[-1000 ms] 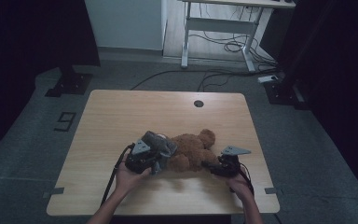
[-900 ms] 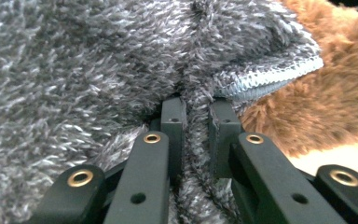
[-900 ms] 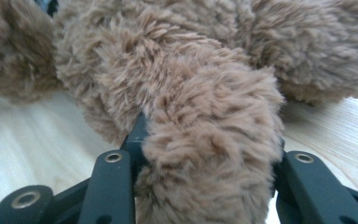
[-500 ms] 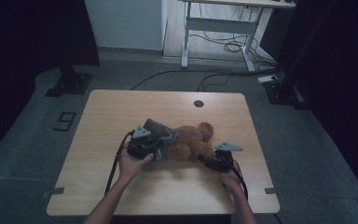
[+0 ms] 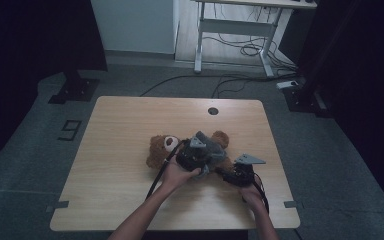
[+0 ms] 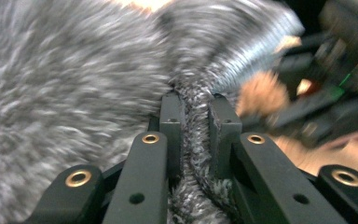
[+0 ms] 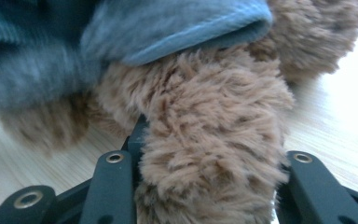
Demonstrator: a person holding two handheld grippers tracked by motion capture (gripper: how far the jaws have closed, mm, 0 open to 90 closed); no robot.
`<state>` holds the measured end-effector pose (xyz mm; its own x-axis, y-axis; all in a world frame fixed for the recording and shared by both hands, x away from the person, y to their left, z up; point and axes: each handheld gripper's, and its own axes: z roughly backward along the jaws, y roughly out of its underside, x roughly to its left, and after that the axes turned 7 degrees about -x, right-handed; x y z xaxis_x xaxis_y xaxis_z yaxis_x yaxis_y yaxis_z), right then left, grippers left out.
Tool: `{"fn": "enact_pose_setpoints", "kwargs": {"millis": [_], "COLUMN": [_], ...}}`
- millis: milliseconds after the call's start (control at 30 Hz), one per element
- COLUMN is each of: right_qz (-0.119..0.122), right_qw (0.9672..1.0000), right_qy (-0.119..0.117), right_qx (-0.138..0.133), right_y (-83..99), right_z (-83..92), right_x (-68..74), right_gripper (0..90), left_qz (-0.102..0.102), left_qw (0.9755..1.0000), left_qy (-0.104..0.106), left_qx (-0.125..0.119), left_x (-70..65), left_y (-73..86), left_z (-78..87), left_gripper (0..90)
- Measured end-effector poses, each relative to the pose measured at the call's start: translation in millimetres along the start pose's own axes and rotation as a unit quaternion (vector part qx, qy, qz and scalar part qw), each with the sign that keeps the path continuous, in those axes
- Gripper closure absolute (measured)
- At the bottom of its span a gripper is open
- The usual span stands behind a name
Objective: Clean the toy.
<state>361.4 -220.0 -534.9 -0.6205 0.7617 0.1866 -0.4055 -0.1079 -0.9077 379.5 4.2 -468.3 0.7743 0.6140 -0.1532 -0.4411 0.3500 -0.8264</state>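
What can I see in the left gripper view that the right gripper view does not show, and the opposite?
Left gripper view: the left gripper, jaws pinched on a fold of the fuzzy grey knitted garment, with the other gripper beyond. Right gripper view: the right gripper, jaws around a furry brown limb of the brown plush teddy bear, resting on the light wooden table. Both: grey garment and brown fur.

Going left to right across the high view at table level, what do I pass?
Teddy bear's head → left gripper clamped on the grey garment → right gripper around the bear's leg.
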Motion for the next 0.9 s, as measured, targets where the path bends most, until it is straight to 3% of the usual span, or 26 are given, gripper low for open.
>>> {"fn": "enact_pose_setpoints", "kwargs": {"millis": [67,133,233,500,633,800,900], "right_qz": [-0.003,-0.014,-0.01,-0.004,-0.006,-0.008,-0.009], "right_qw": [1.0,0.9998,0.9999,0.9998,0.9998,0.9998,0.9998], "right_qy": [-0.002,-0.012,-0.007,-0.015,-0.016,-0.015,-0.018], "right_qx": [0.009,0.007,0.008,0.008,0.007,0.003,0.002], "right_y": [2.0,3.0,1.7,4.9,5.3,5.2,5.9], "right_z": [0.8,1.6,1.9,-0.5,-1.0,0.0,-0.4], "right_x": [-4.7,-8.1,-7.1,-10.4,-9.8,-10.5,-11.0], "right_gripper": [55.4,55.5,55.6,55.1,54.9,54.6,54.5], "left_qz": [0.015,0.007,0.005,0.036,0.034,0.035,0.034], "left_qw": [0.9997,0.9999,1.0,0.9993,0.9993,0.9982,0.9977], "left_qy": [0.017,0.013,0.005,0.003,-0.003,-0.007,-0.006], "left_qx": [-0.008,-0.005,0.0,0.005,-0.013,-0.049,-0.059], "left_x": [2.9,2.1,4.0,20.5,18.3,17.5,16.9], "left_y": [9.4,17.3,30.1,62.6,58.1,39.3,29.3], "left_z": [3.5,8.7,16.9,34.0,41.8,50.1,50.7], "left_gripper": [79.0,79.2,79.2,79.0,78.5,78.4,78.4]}}
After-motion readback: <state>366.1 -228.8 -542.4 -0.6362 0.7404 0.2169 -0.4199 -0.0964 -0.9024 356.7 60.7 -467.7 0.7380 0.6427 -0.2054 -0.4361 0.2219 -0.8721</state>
